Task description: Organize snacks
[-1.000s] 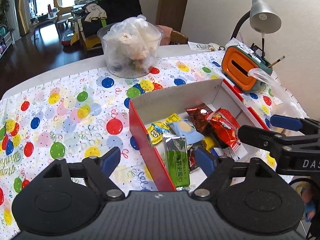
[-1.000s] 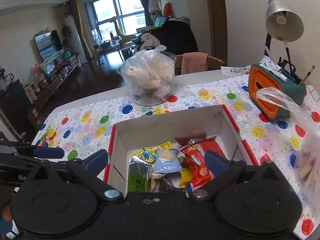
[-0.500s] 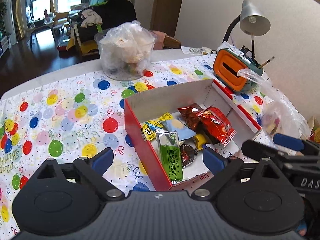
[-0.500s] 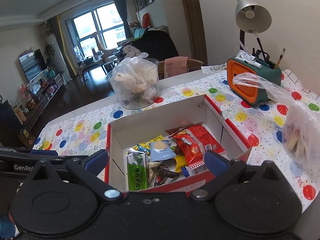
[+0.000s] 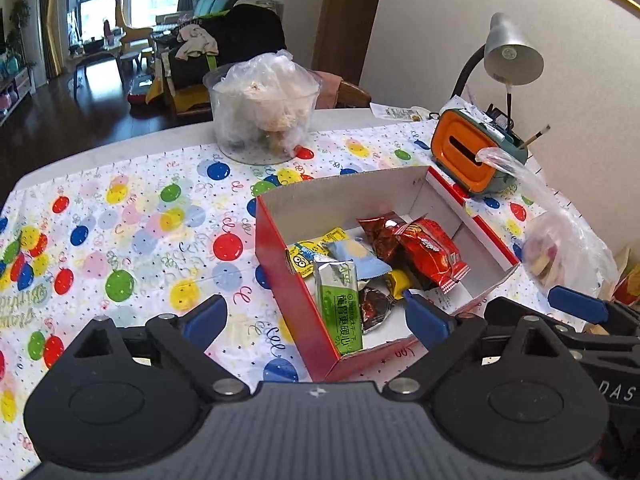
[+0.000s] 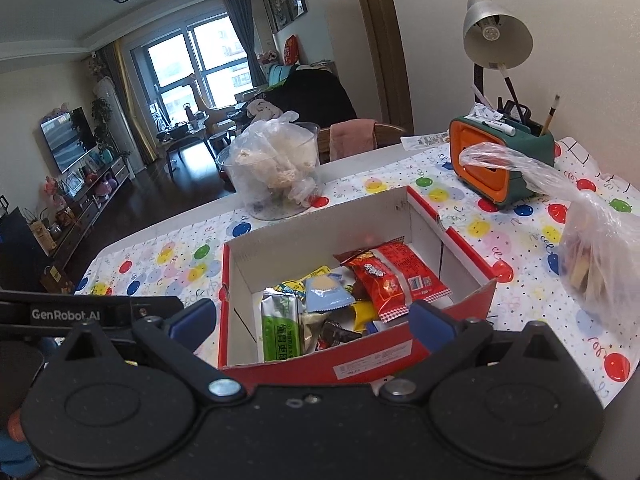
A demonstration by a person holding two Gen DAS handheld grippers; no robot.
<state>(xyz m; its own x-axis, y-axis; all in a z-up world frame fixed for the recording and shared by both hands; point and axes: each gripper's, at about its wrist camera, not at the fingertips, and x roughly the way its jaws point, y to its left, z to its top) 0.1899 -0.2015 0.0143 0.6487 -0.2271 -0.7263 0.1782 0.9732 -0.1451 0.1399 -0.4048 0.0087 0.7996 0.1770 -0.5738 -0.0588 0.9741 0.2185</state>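
On the balloon-print tablecloth (image 5: 132, 216) sits the red box (image 6: 280, 368), snacks (image 5: 360, 272) heaped inside. Both the left gripper (image 5: 316, 316) and right gripper (image 6: 310, 320) hang released near its close edge; the left jaws have just been opening, nothing clamped between them. Behind stand a clear tub (image 5: 262, 120), an orange holder (image 6: 500, 160) and a lamp (image 6: 496, 36); a plastic bag (image 6: 592, 256) crowds the box's right side, while bare cloth lies left.

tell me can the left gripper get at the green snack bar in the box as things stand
Probably yes. The left gripper is open and empty, the box has no lid, and the green snack bar lies on top, against the near wall.
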